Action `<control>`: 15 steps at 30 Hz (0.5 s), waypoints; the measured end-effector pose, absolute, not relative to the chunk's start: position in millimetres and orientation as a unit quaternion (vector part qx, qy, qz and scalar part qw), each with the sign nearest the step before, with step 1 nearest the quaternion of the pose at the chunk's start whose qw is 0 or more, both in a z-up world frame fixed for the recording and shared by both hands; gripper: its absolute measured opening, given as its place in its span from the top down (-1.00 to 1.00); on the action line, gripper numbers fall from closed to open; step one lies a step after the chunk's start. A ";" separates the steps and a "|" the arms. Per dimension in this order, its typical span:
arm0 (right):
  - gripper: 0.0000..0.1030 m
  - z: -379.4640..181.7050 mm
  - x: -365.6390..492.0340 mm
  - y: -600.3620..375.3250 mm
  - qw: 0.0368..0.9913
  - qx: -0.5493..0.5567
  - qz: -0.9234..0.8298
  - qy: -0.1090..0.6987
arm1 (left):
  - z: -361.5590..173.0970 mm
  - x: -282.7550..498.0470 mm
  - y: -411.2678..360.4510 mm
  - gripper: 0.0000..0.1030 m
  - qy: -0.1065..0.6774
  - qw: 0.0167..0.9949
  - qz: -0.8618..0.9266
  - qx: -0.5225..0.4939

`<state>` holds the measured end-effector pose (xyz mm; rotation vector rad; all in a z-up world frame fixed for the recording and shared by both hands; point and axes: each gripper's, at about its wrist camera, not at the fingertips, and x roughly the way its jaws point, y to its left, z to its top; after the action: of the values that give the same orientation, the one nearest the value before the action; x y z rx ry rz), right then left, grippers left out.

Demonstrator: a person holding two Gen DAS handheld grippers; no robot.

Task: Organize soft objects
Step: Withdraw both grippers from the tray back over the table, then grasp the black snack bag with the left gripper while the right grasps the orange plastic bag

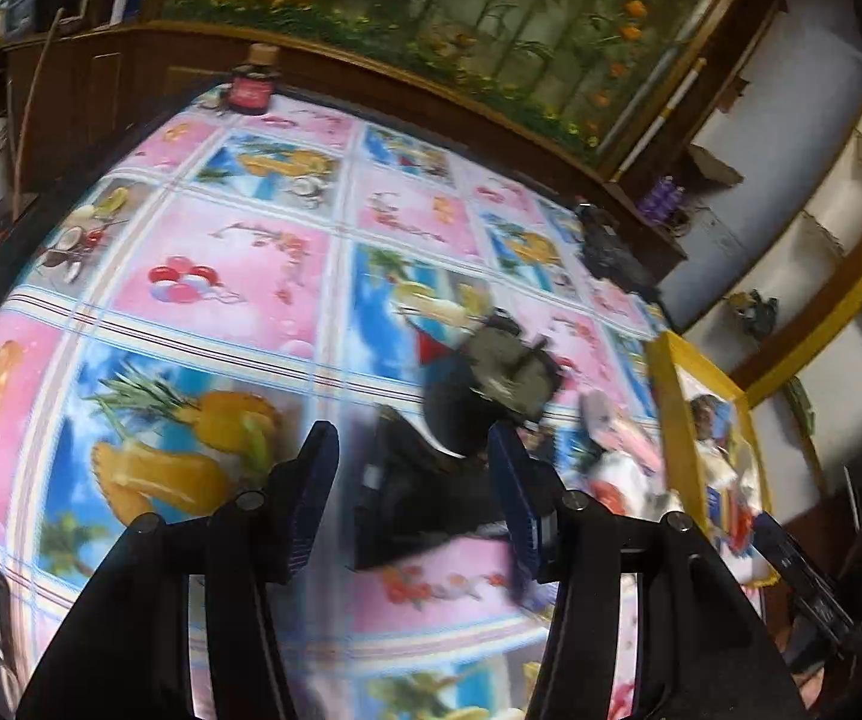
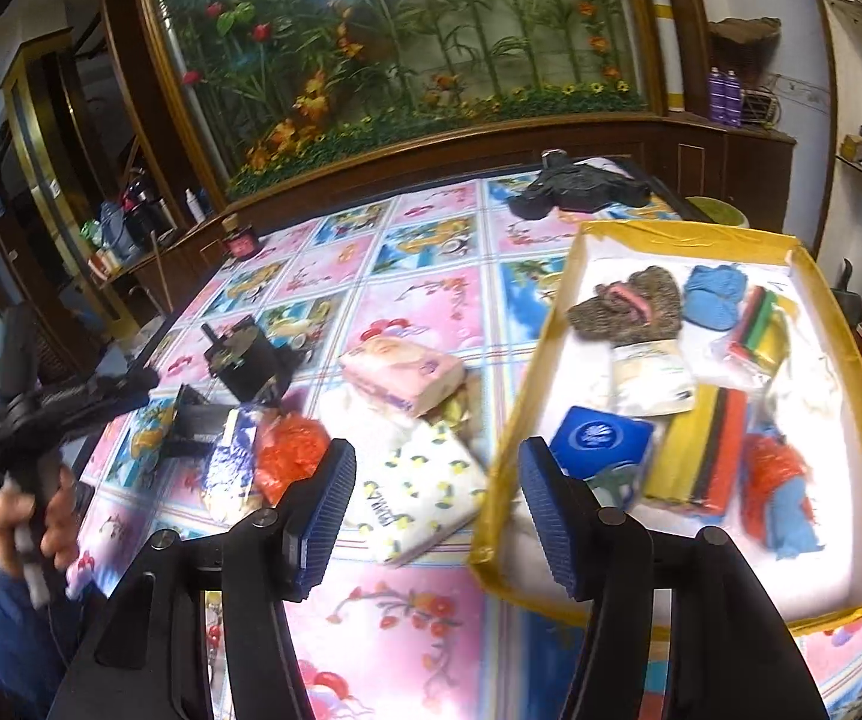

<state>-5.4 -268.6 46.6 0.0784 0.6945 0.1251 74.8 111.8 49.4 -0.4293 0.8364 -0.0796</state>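
Soft packs [image 2: 425,480] lie at the middle of the right view beside the yellow box [image 2: 527,372], so the right gripper [image 2: 437,510], jaws apart and empty, should drop straight over one, while the left gripper [image 1: 413,480] hangs empty.

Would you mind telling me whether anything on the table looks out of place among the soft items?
Yes: a black boxy hard device sits tilted on the tablecloth beside the soft packs, left of the pink tissue pack. It looks rigid, unlike the soft goods in the yellow-rimmed box.

Glossy printed tablecloth [image 2: 419,300]; shiny gold-edged box [image 2: 587,240].
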 end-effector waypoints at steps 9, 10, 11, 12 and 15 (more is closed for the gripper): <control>-0.18 32.0 -6.4 -253.8 0.933 0.030 0.067 0.353 | 5.6 100.7 109.4 0.03 0.471 0.853 -0.075 -0.213; -0.18 30.3 -7.5 -253.3 0.932 0.032 0.069 0.354 | 7.1 93.1 106.9 0.03 0.474 0.850 -0.084 -0.214; -0.18 29.2 -8.4 -253.0 0.932 0.032 0.071 0.355 | 7.2 86.2 105.0 0.03 0.477 0.847 -0.092 -0.215; -0.18 28.3 -9.6 -252.8 0.931 0.030 0.073 0.356 | 6.6 75.7 102.3 0.03 0.479 0.846 -0.099 -0.214; -0.19 26.4 -12.6 -254.2 0.931 0.027 0.076 0.356 | 7.5 41.5 93.5 0.03 0.480 0.847 -0.111 -0.200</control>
<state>-12.6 -254.2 26.4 0.0558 0.7283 0.1559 41.5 93.5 7.5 -0.4211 1.0119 -0.2335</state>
